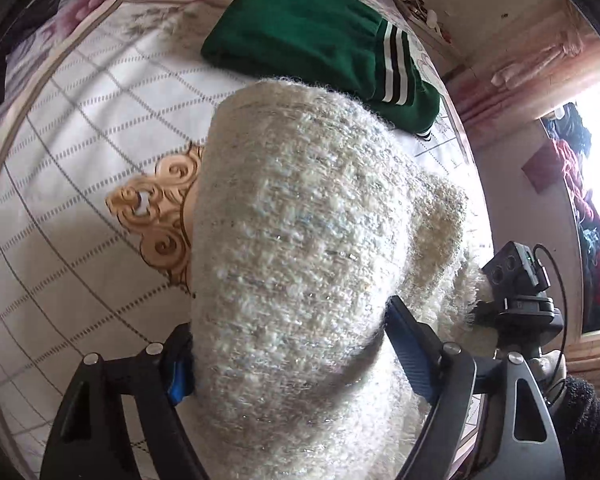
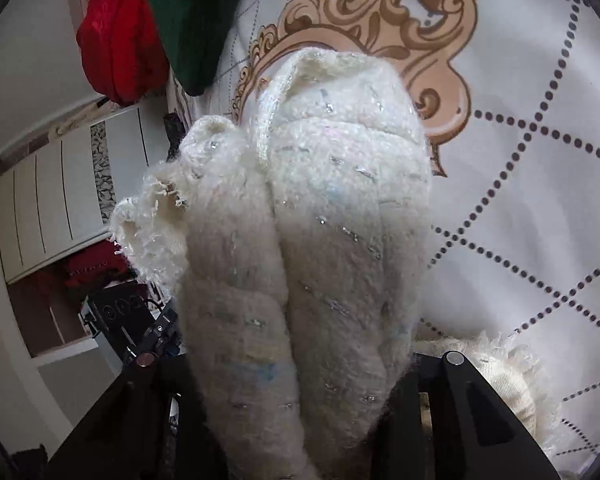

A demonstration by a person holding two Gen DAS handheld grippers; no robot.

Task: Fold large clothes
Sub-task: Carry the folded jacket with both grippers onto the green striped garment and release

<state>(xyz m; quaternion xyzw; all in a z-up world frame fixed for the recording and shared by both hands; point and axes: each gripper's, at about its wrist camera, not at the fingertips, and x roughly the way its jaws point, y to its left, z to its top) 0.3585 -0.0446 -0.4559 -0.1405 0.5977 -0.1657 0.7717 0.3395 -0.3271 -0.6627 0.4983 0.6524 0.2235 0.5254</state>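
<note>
Gripping the bunched white sweater [image 1: 300, 240] above the bed [image 1: 80, 140], the left tool [image 1: 288, 364] and right tool [image 2: 296, 392] had folding largely left, while the green garment [image 1: 312, 32] lay folded.

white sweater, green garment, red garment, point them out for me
white sweater [image 1: 292, 216], left wrist view, on its knit front
green garment [image 1: 300, 28], left wrist view, on its folded body
red garment [image 2: 116, 44], right wrist view, on its middle

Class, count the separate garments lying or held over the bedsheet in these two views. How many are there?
2: a fuzzy white sweater held in both tools, and a folded green garment lying on the bedsheet beyond it. Others may be hidden.
</note>
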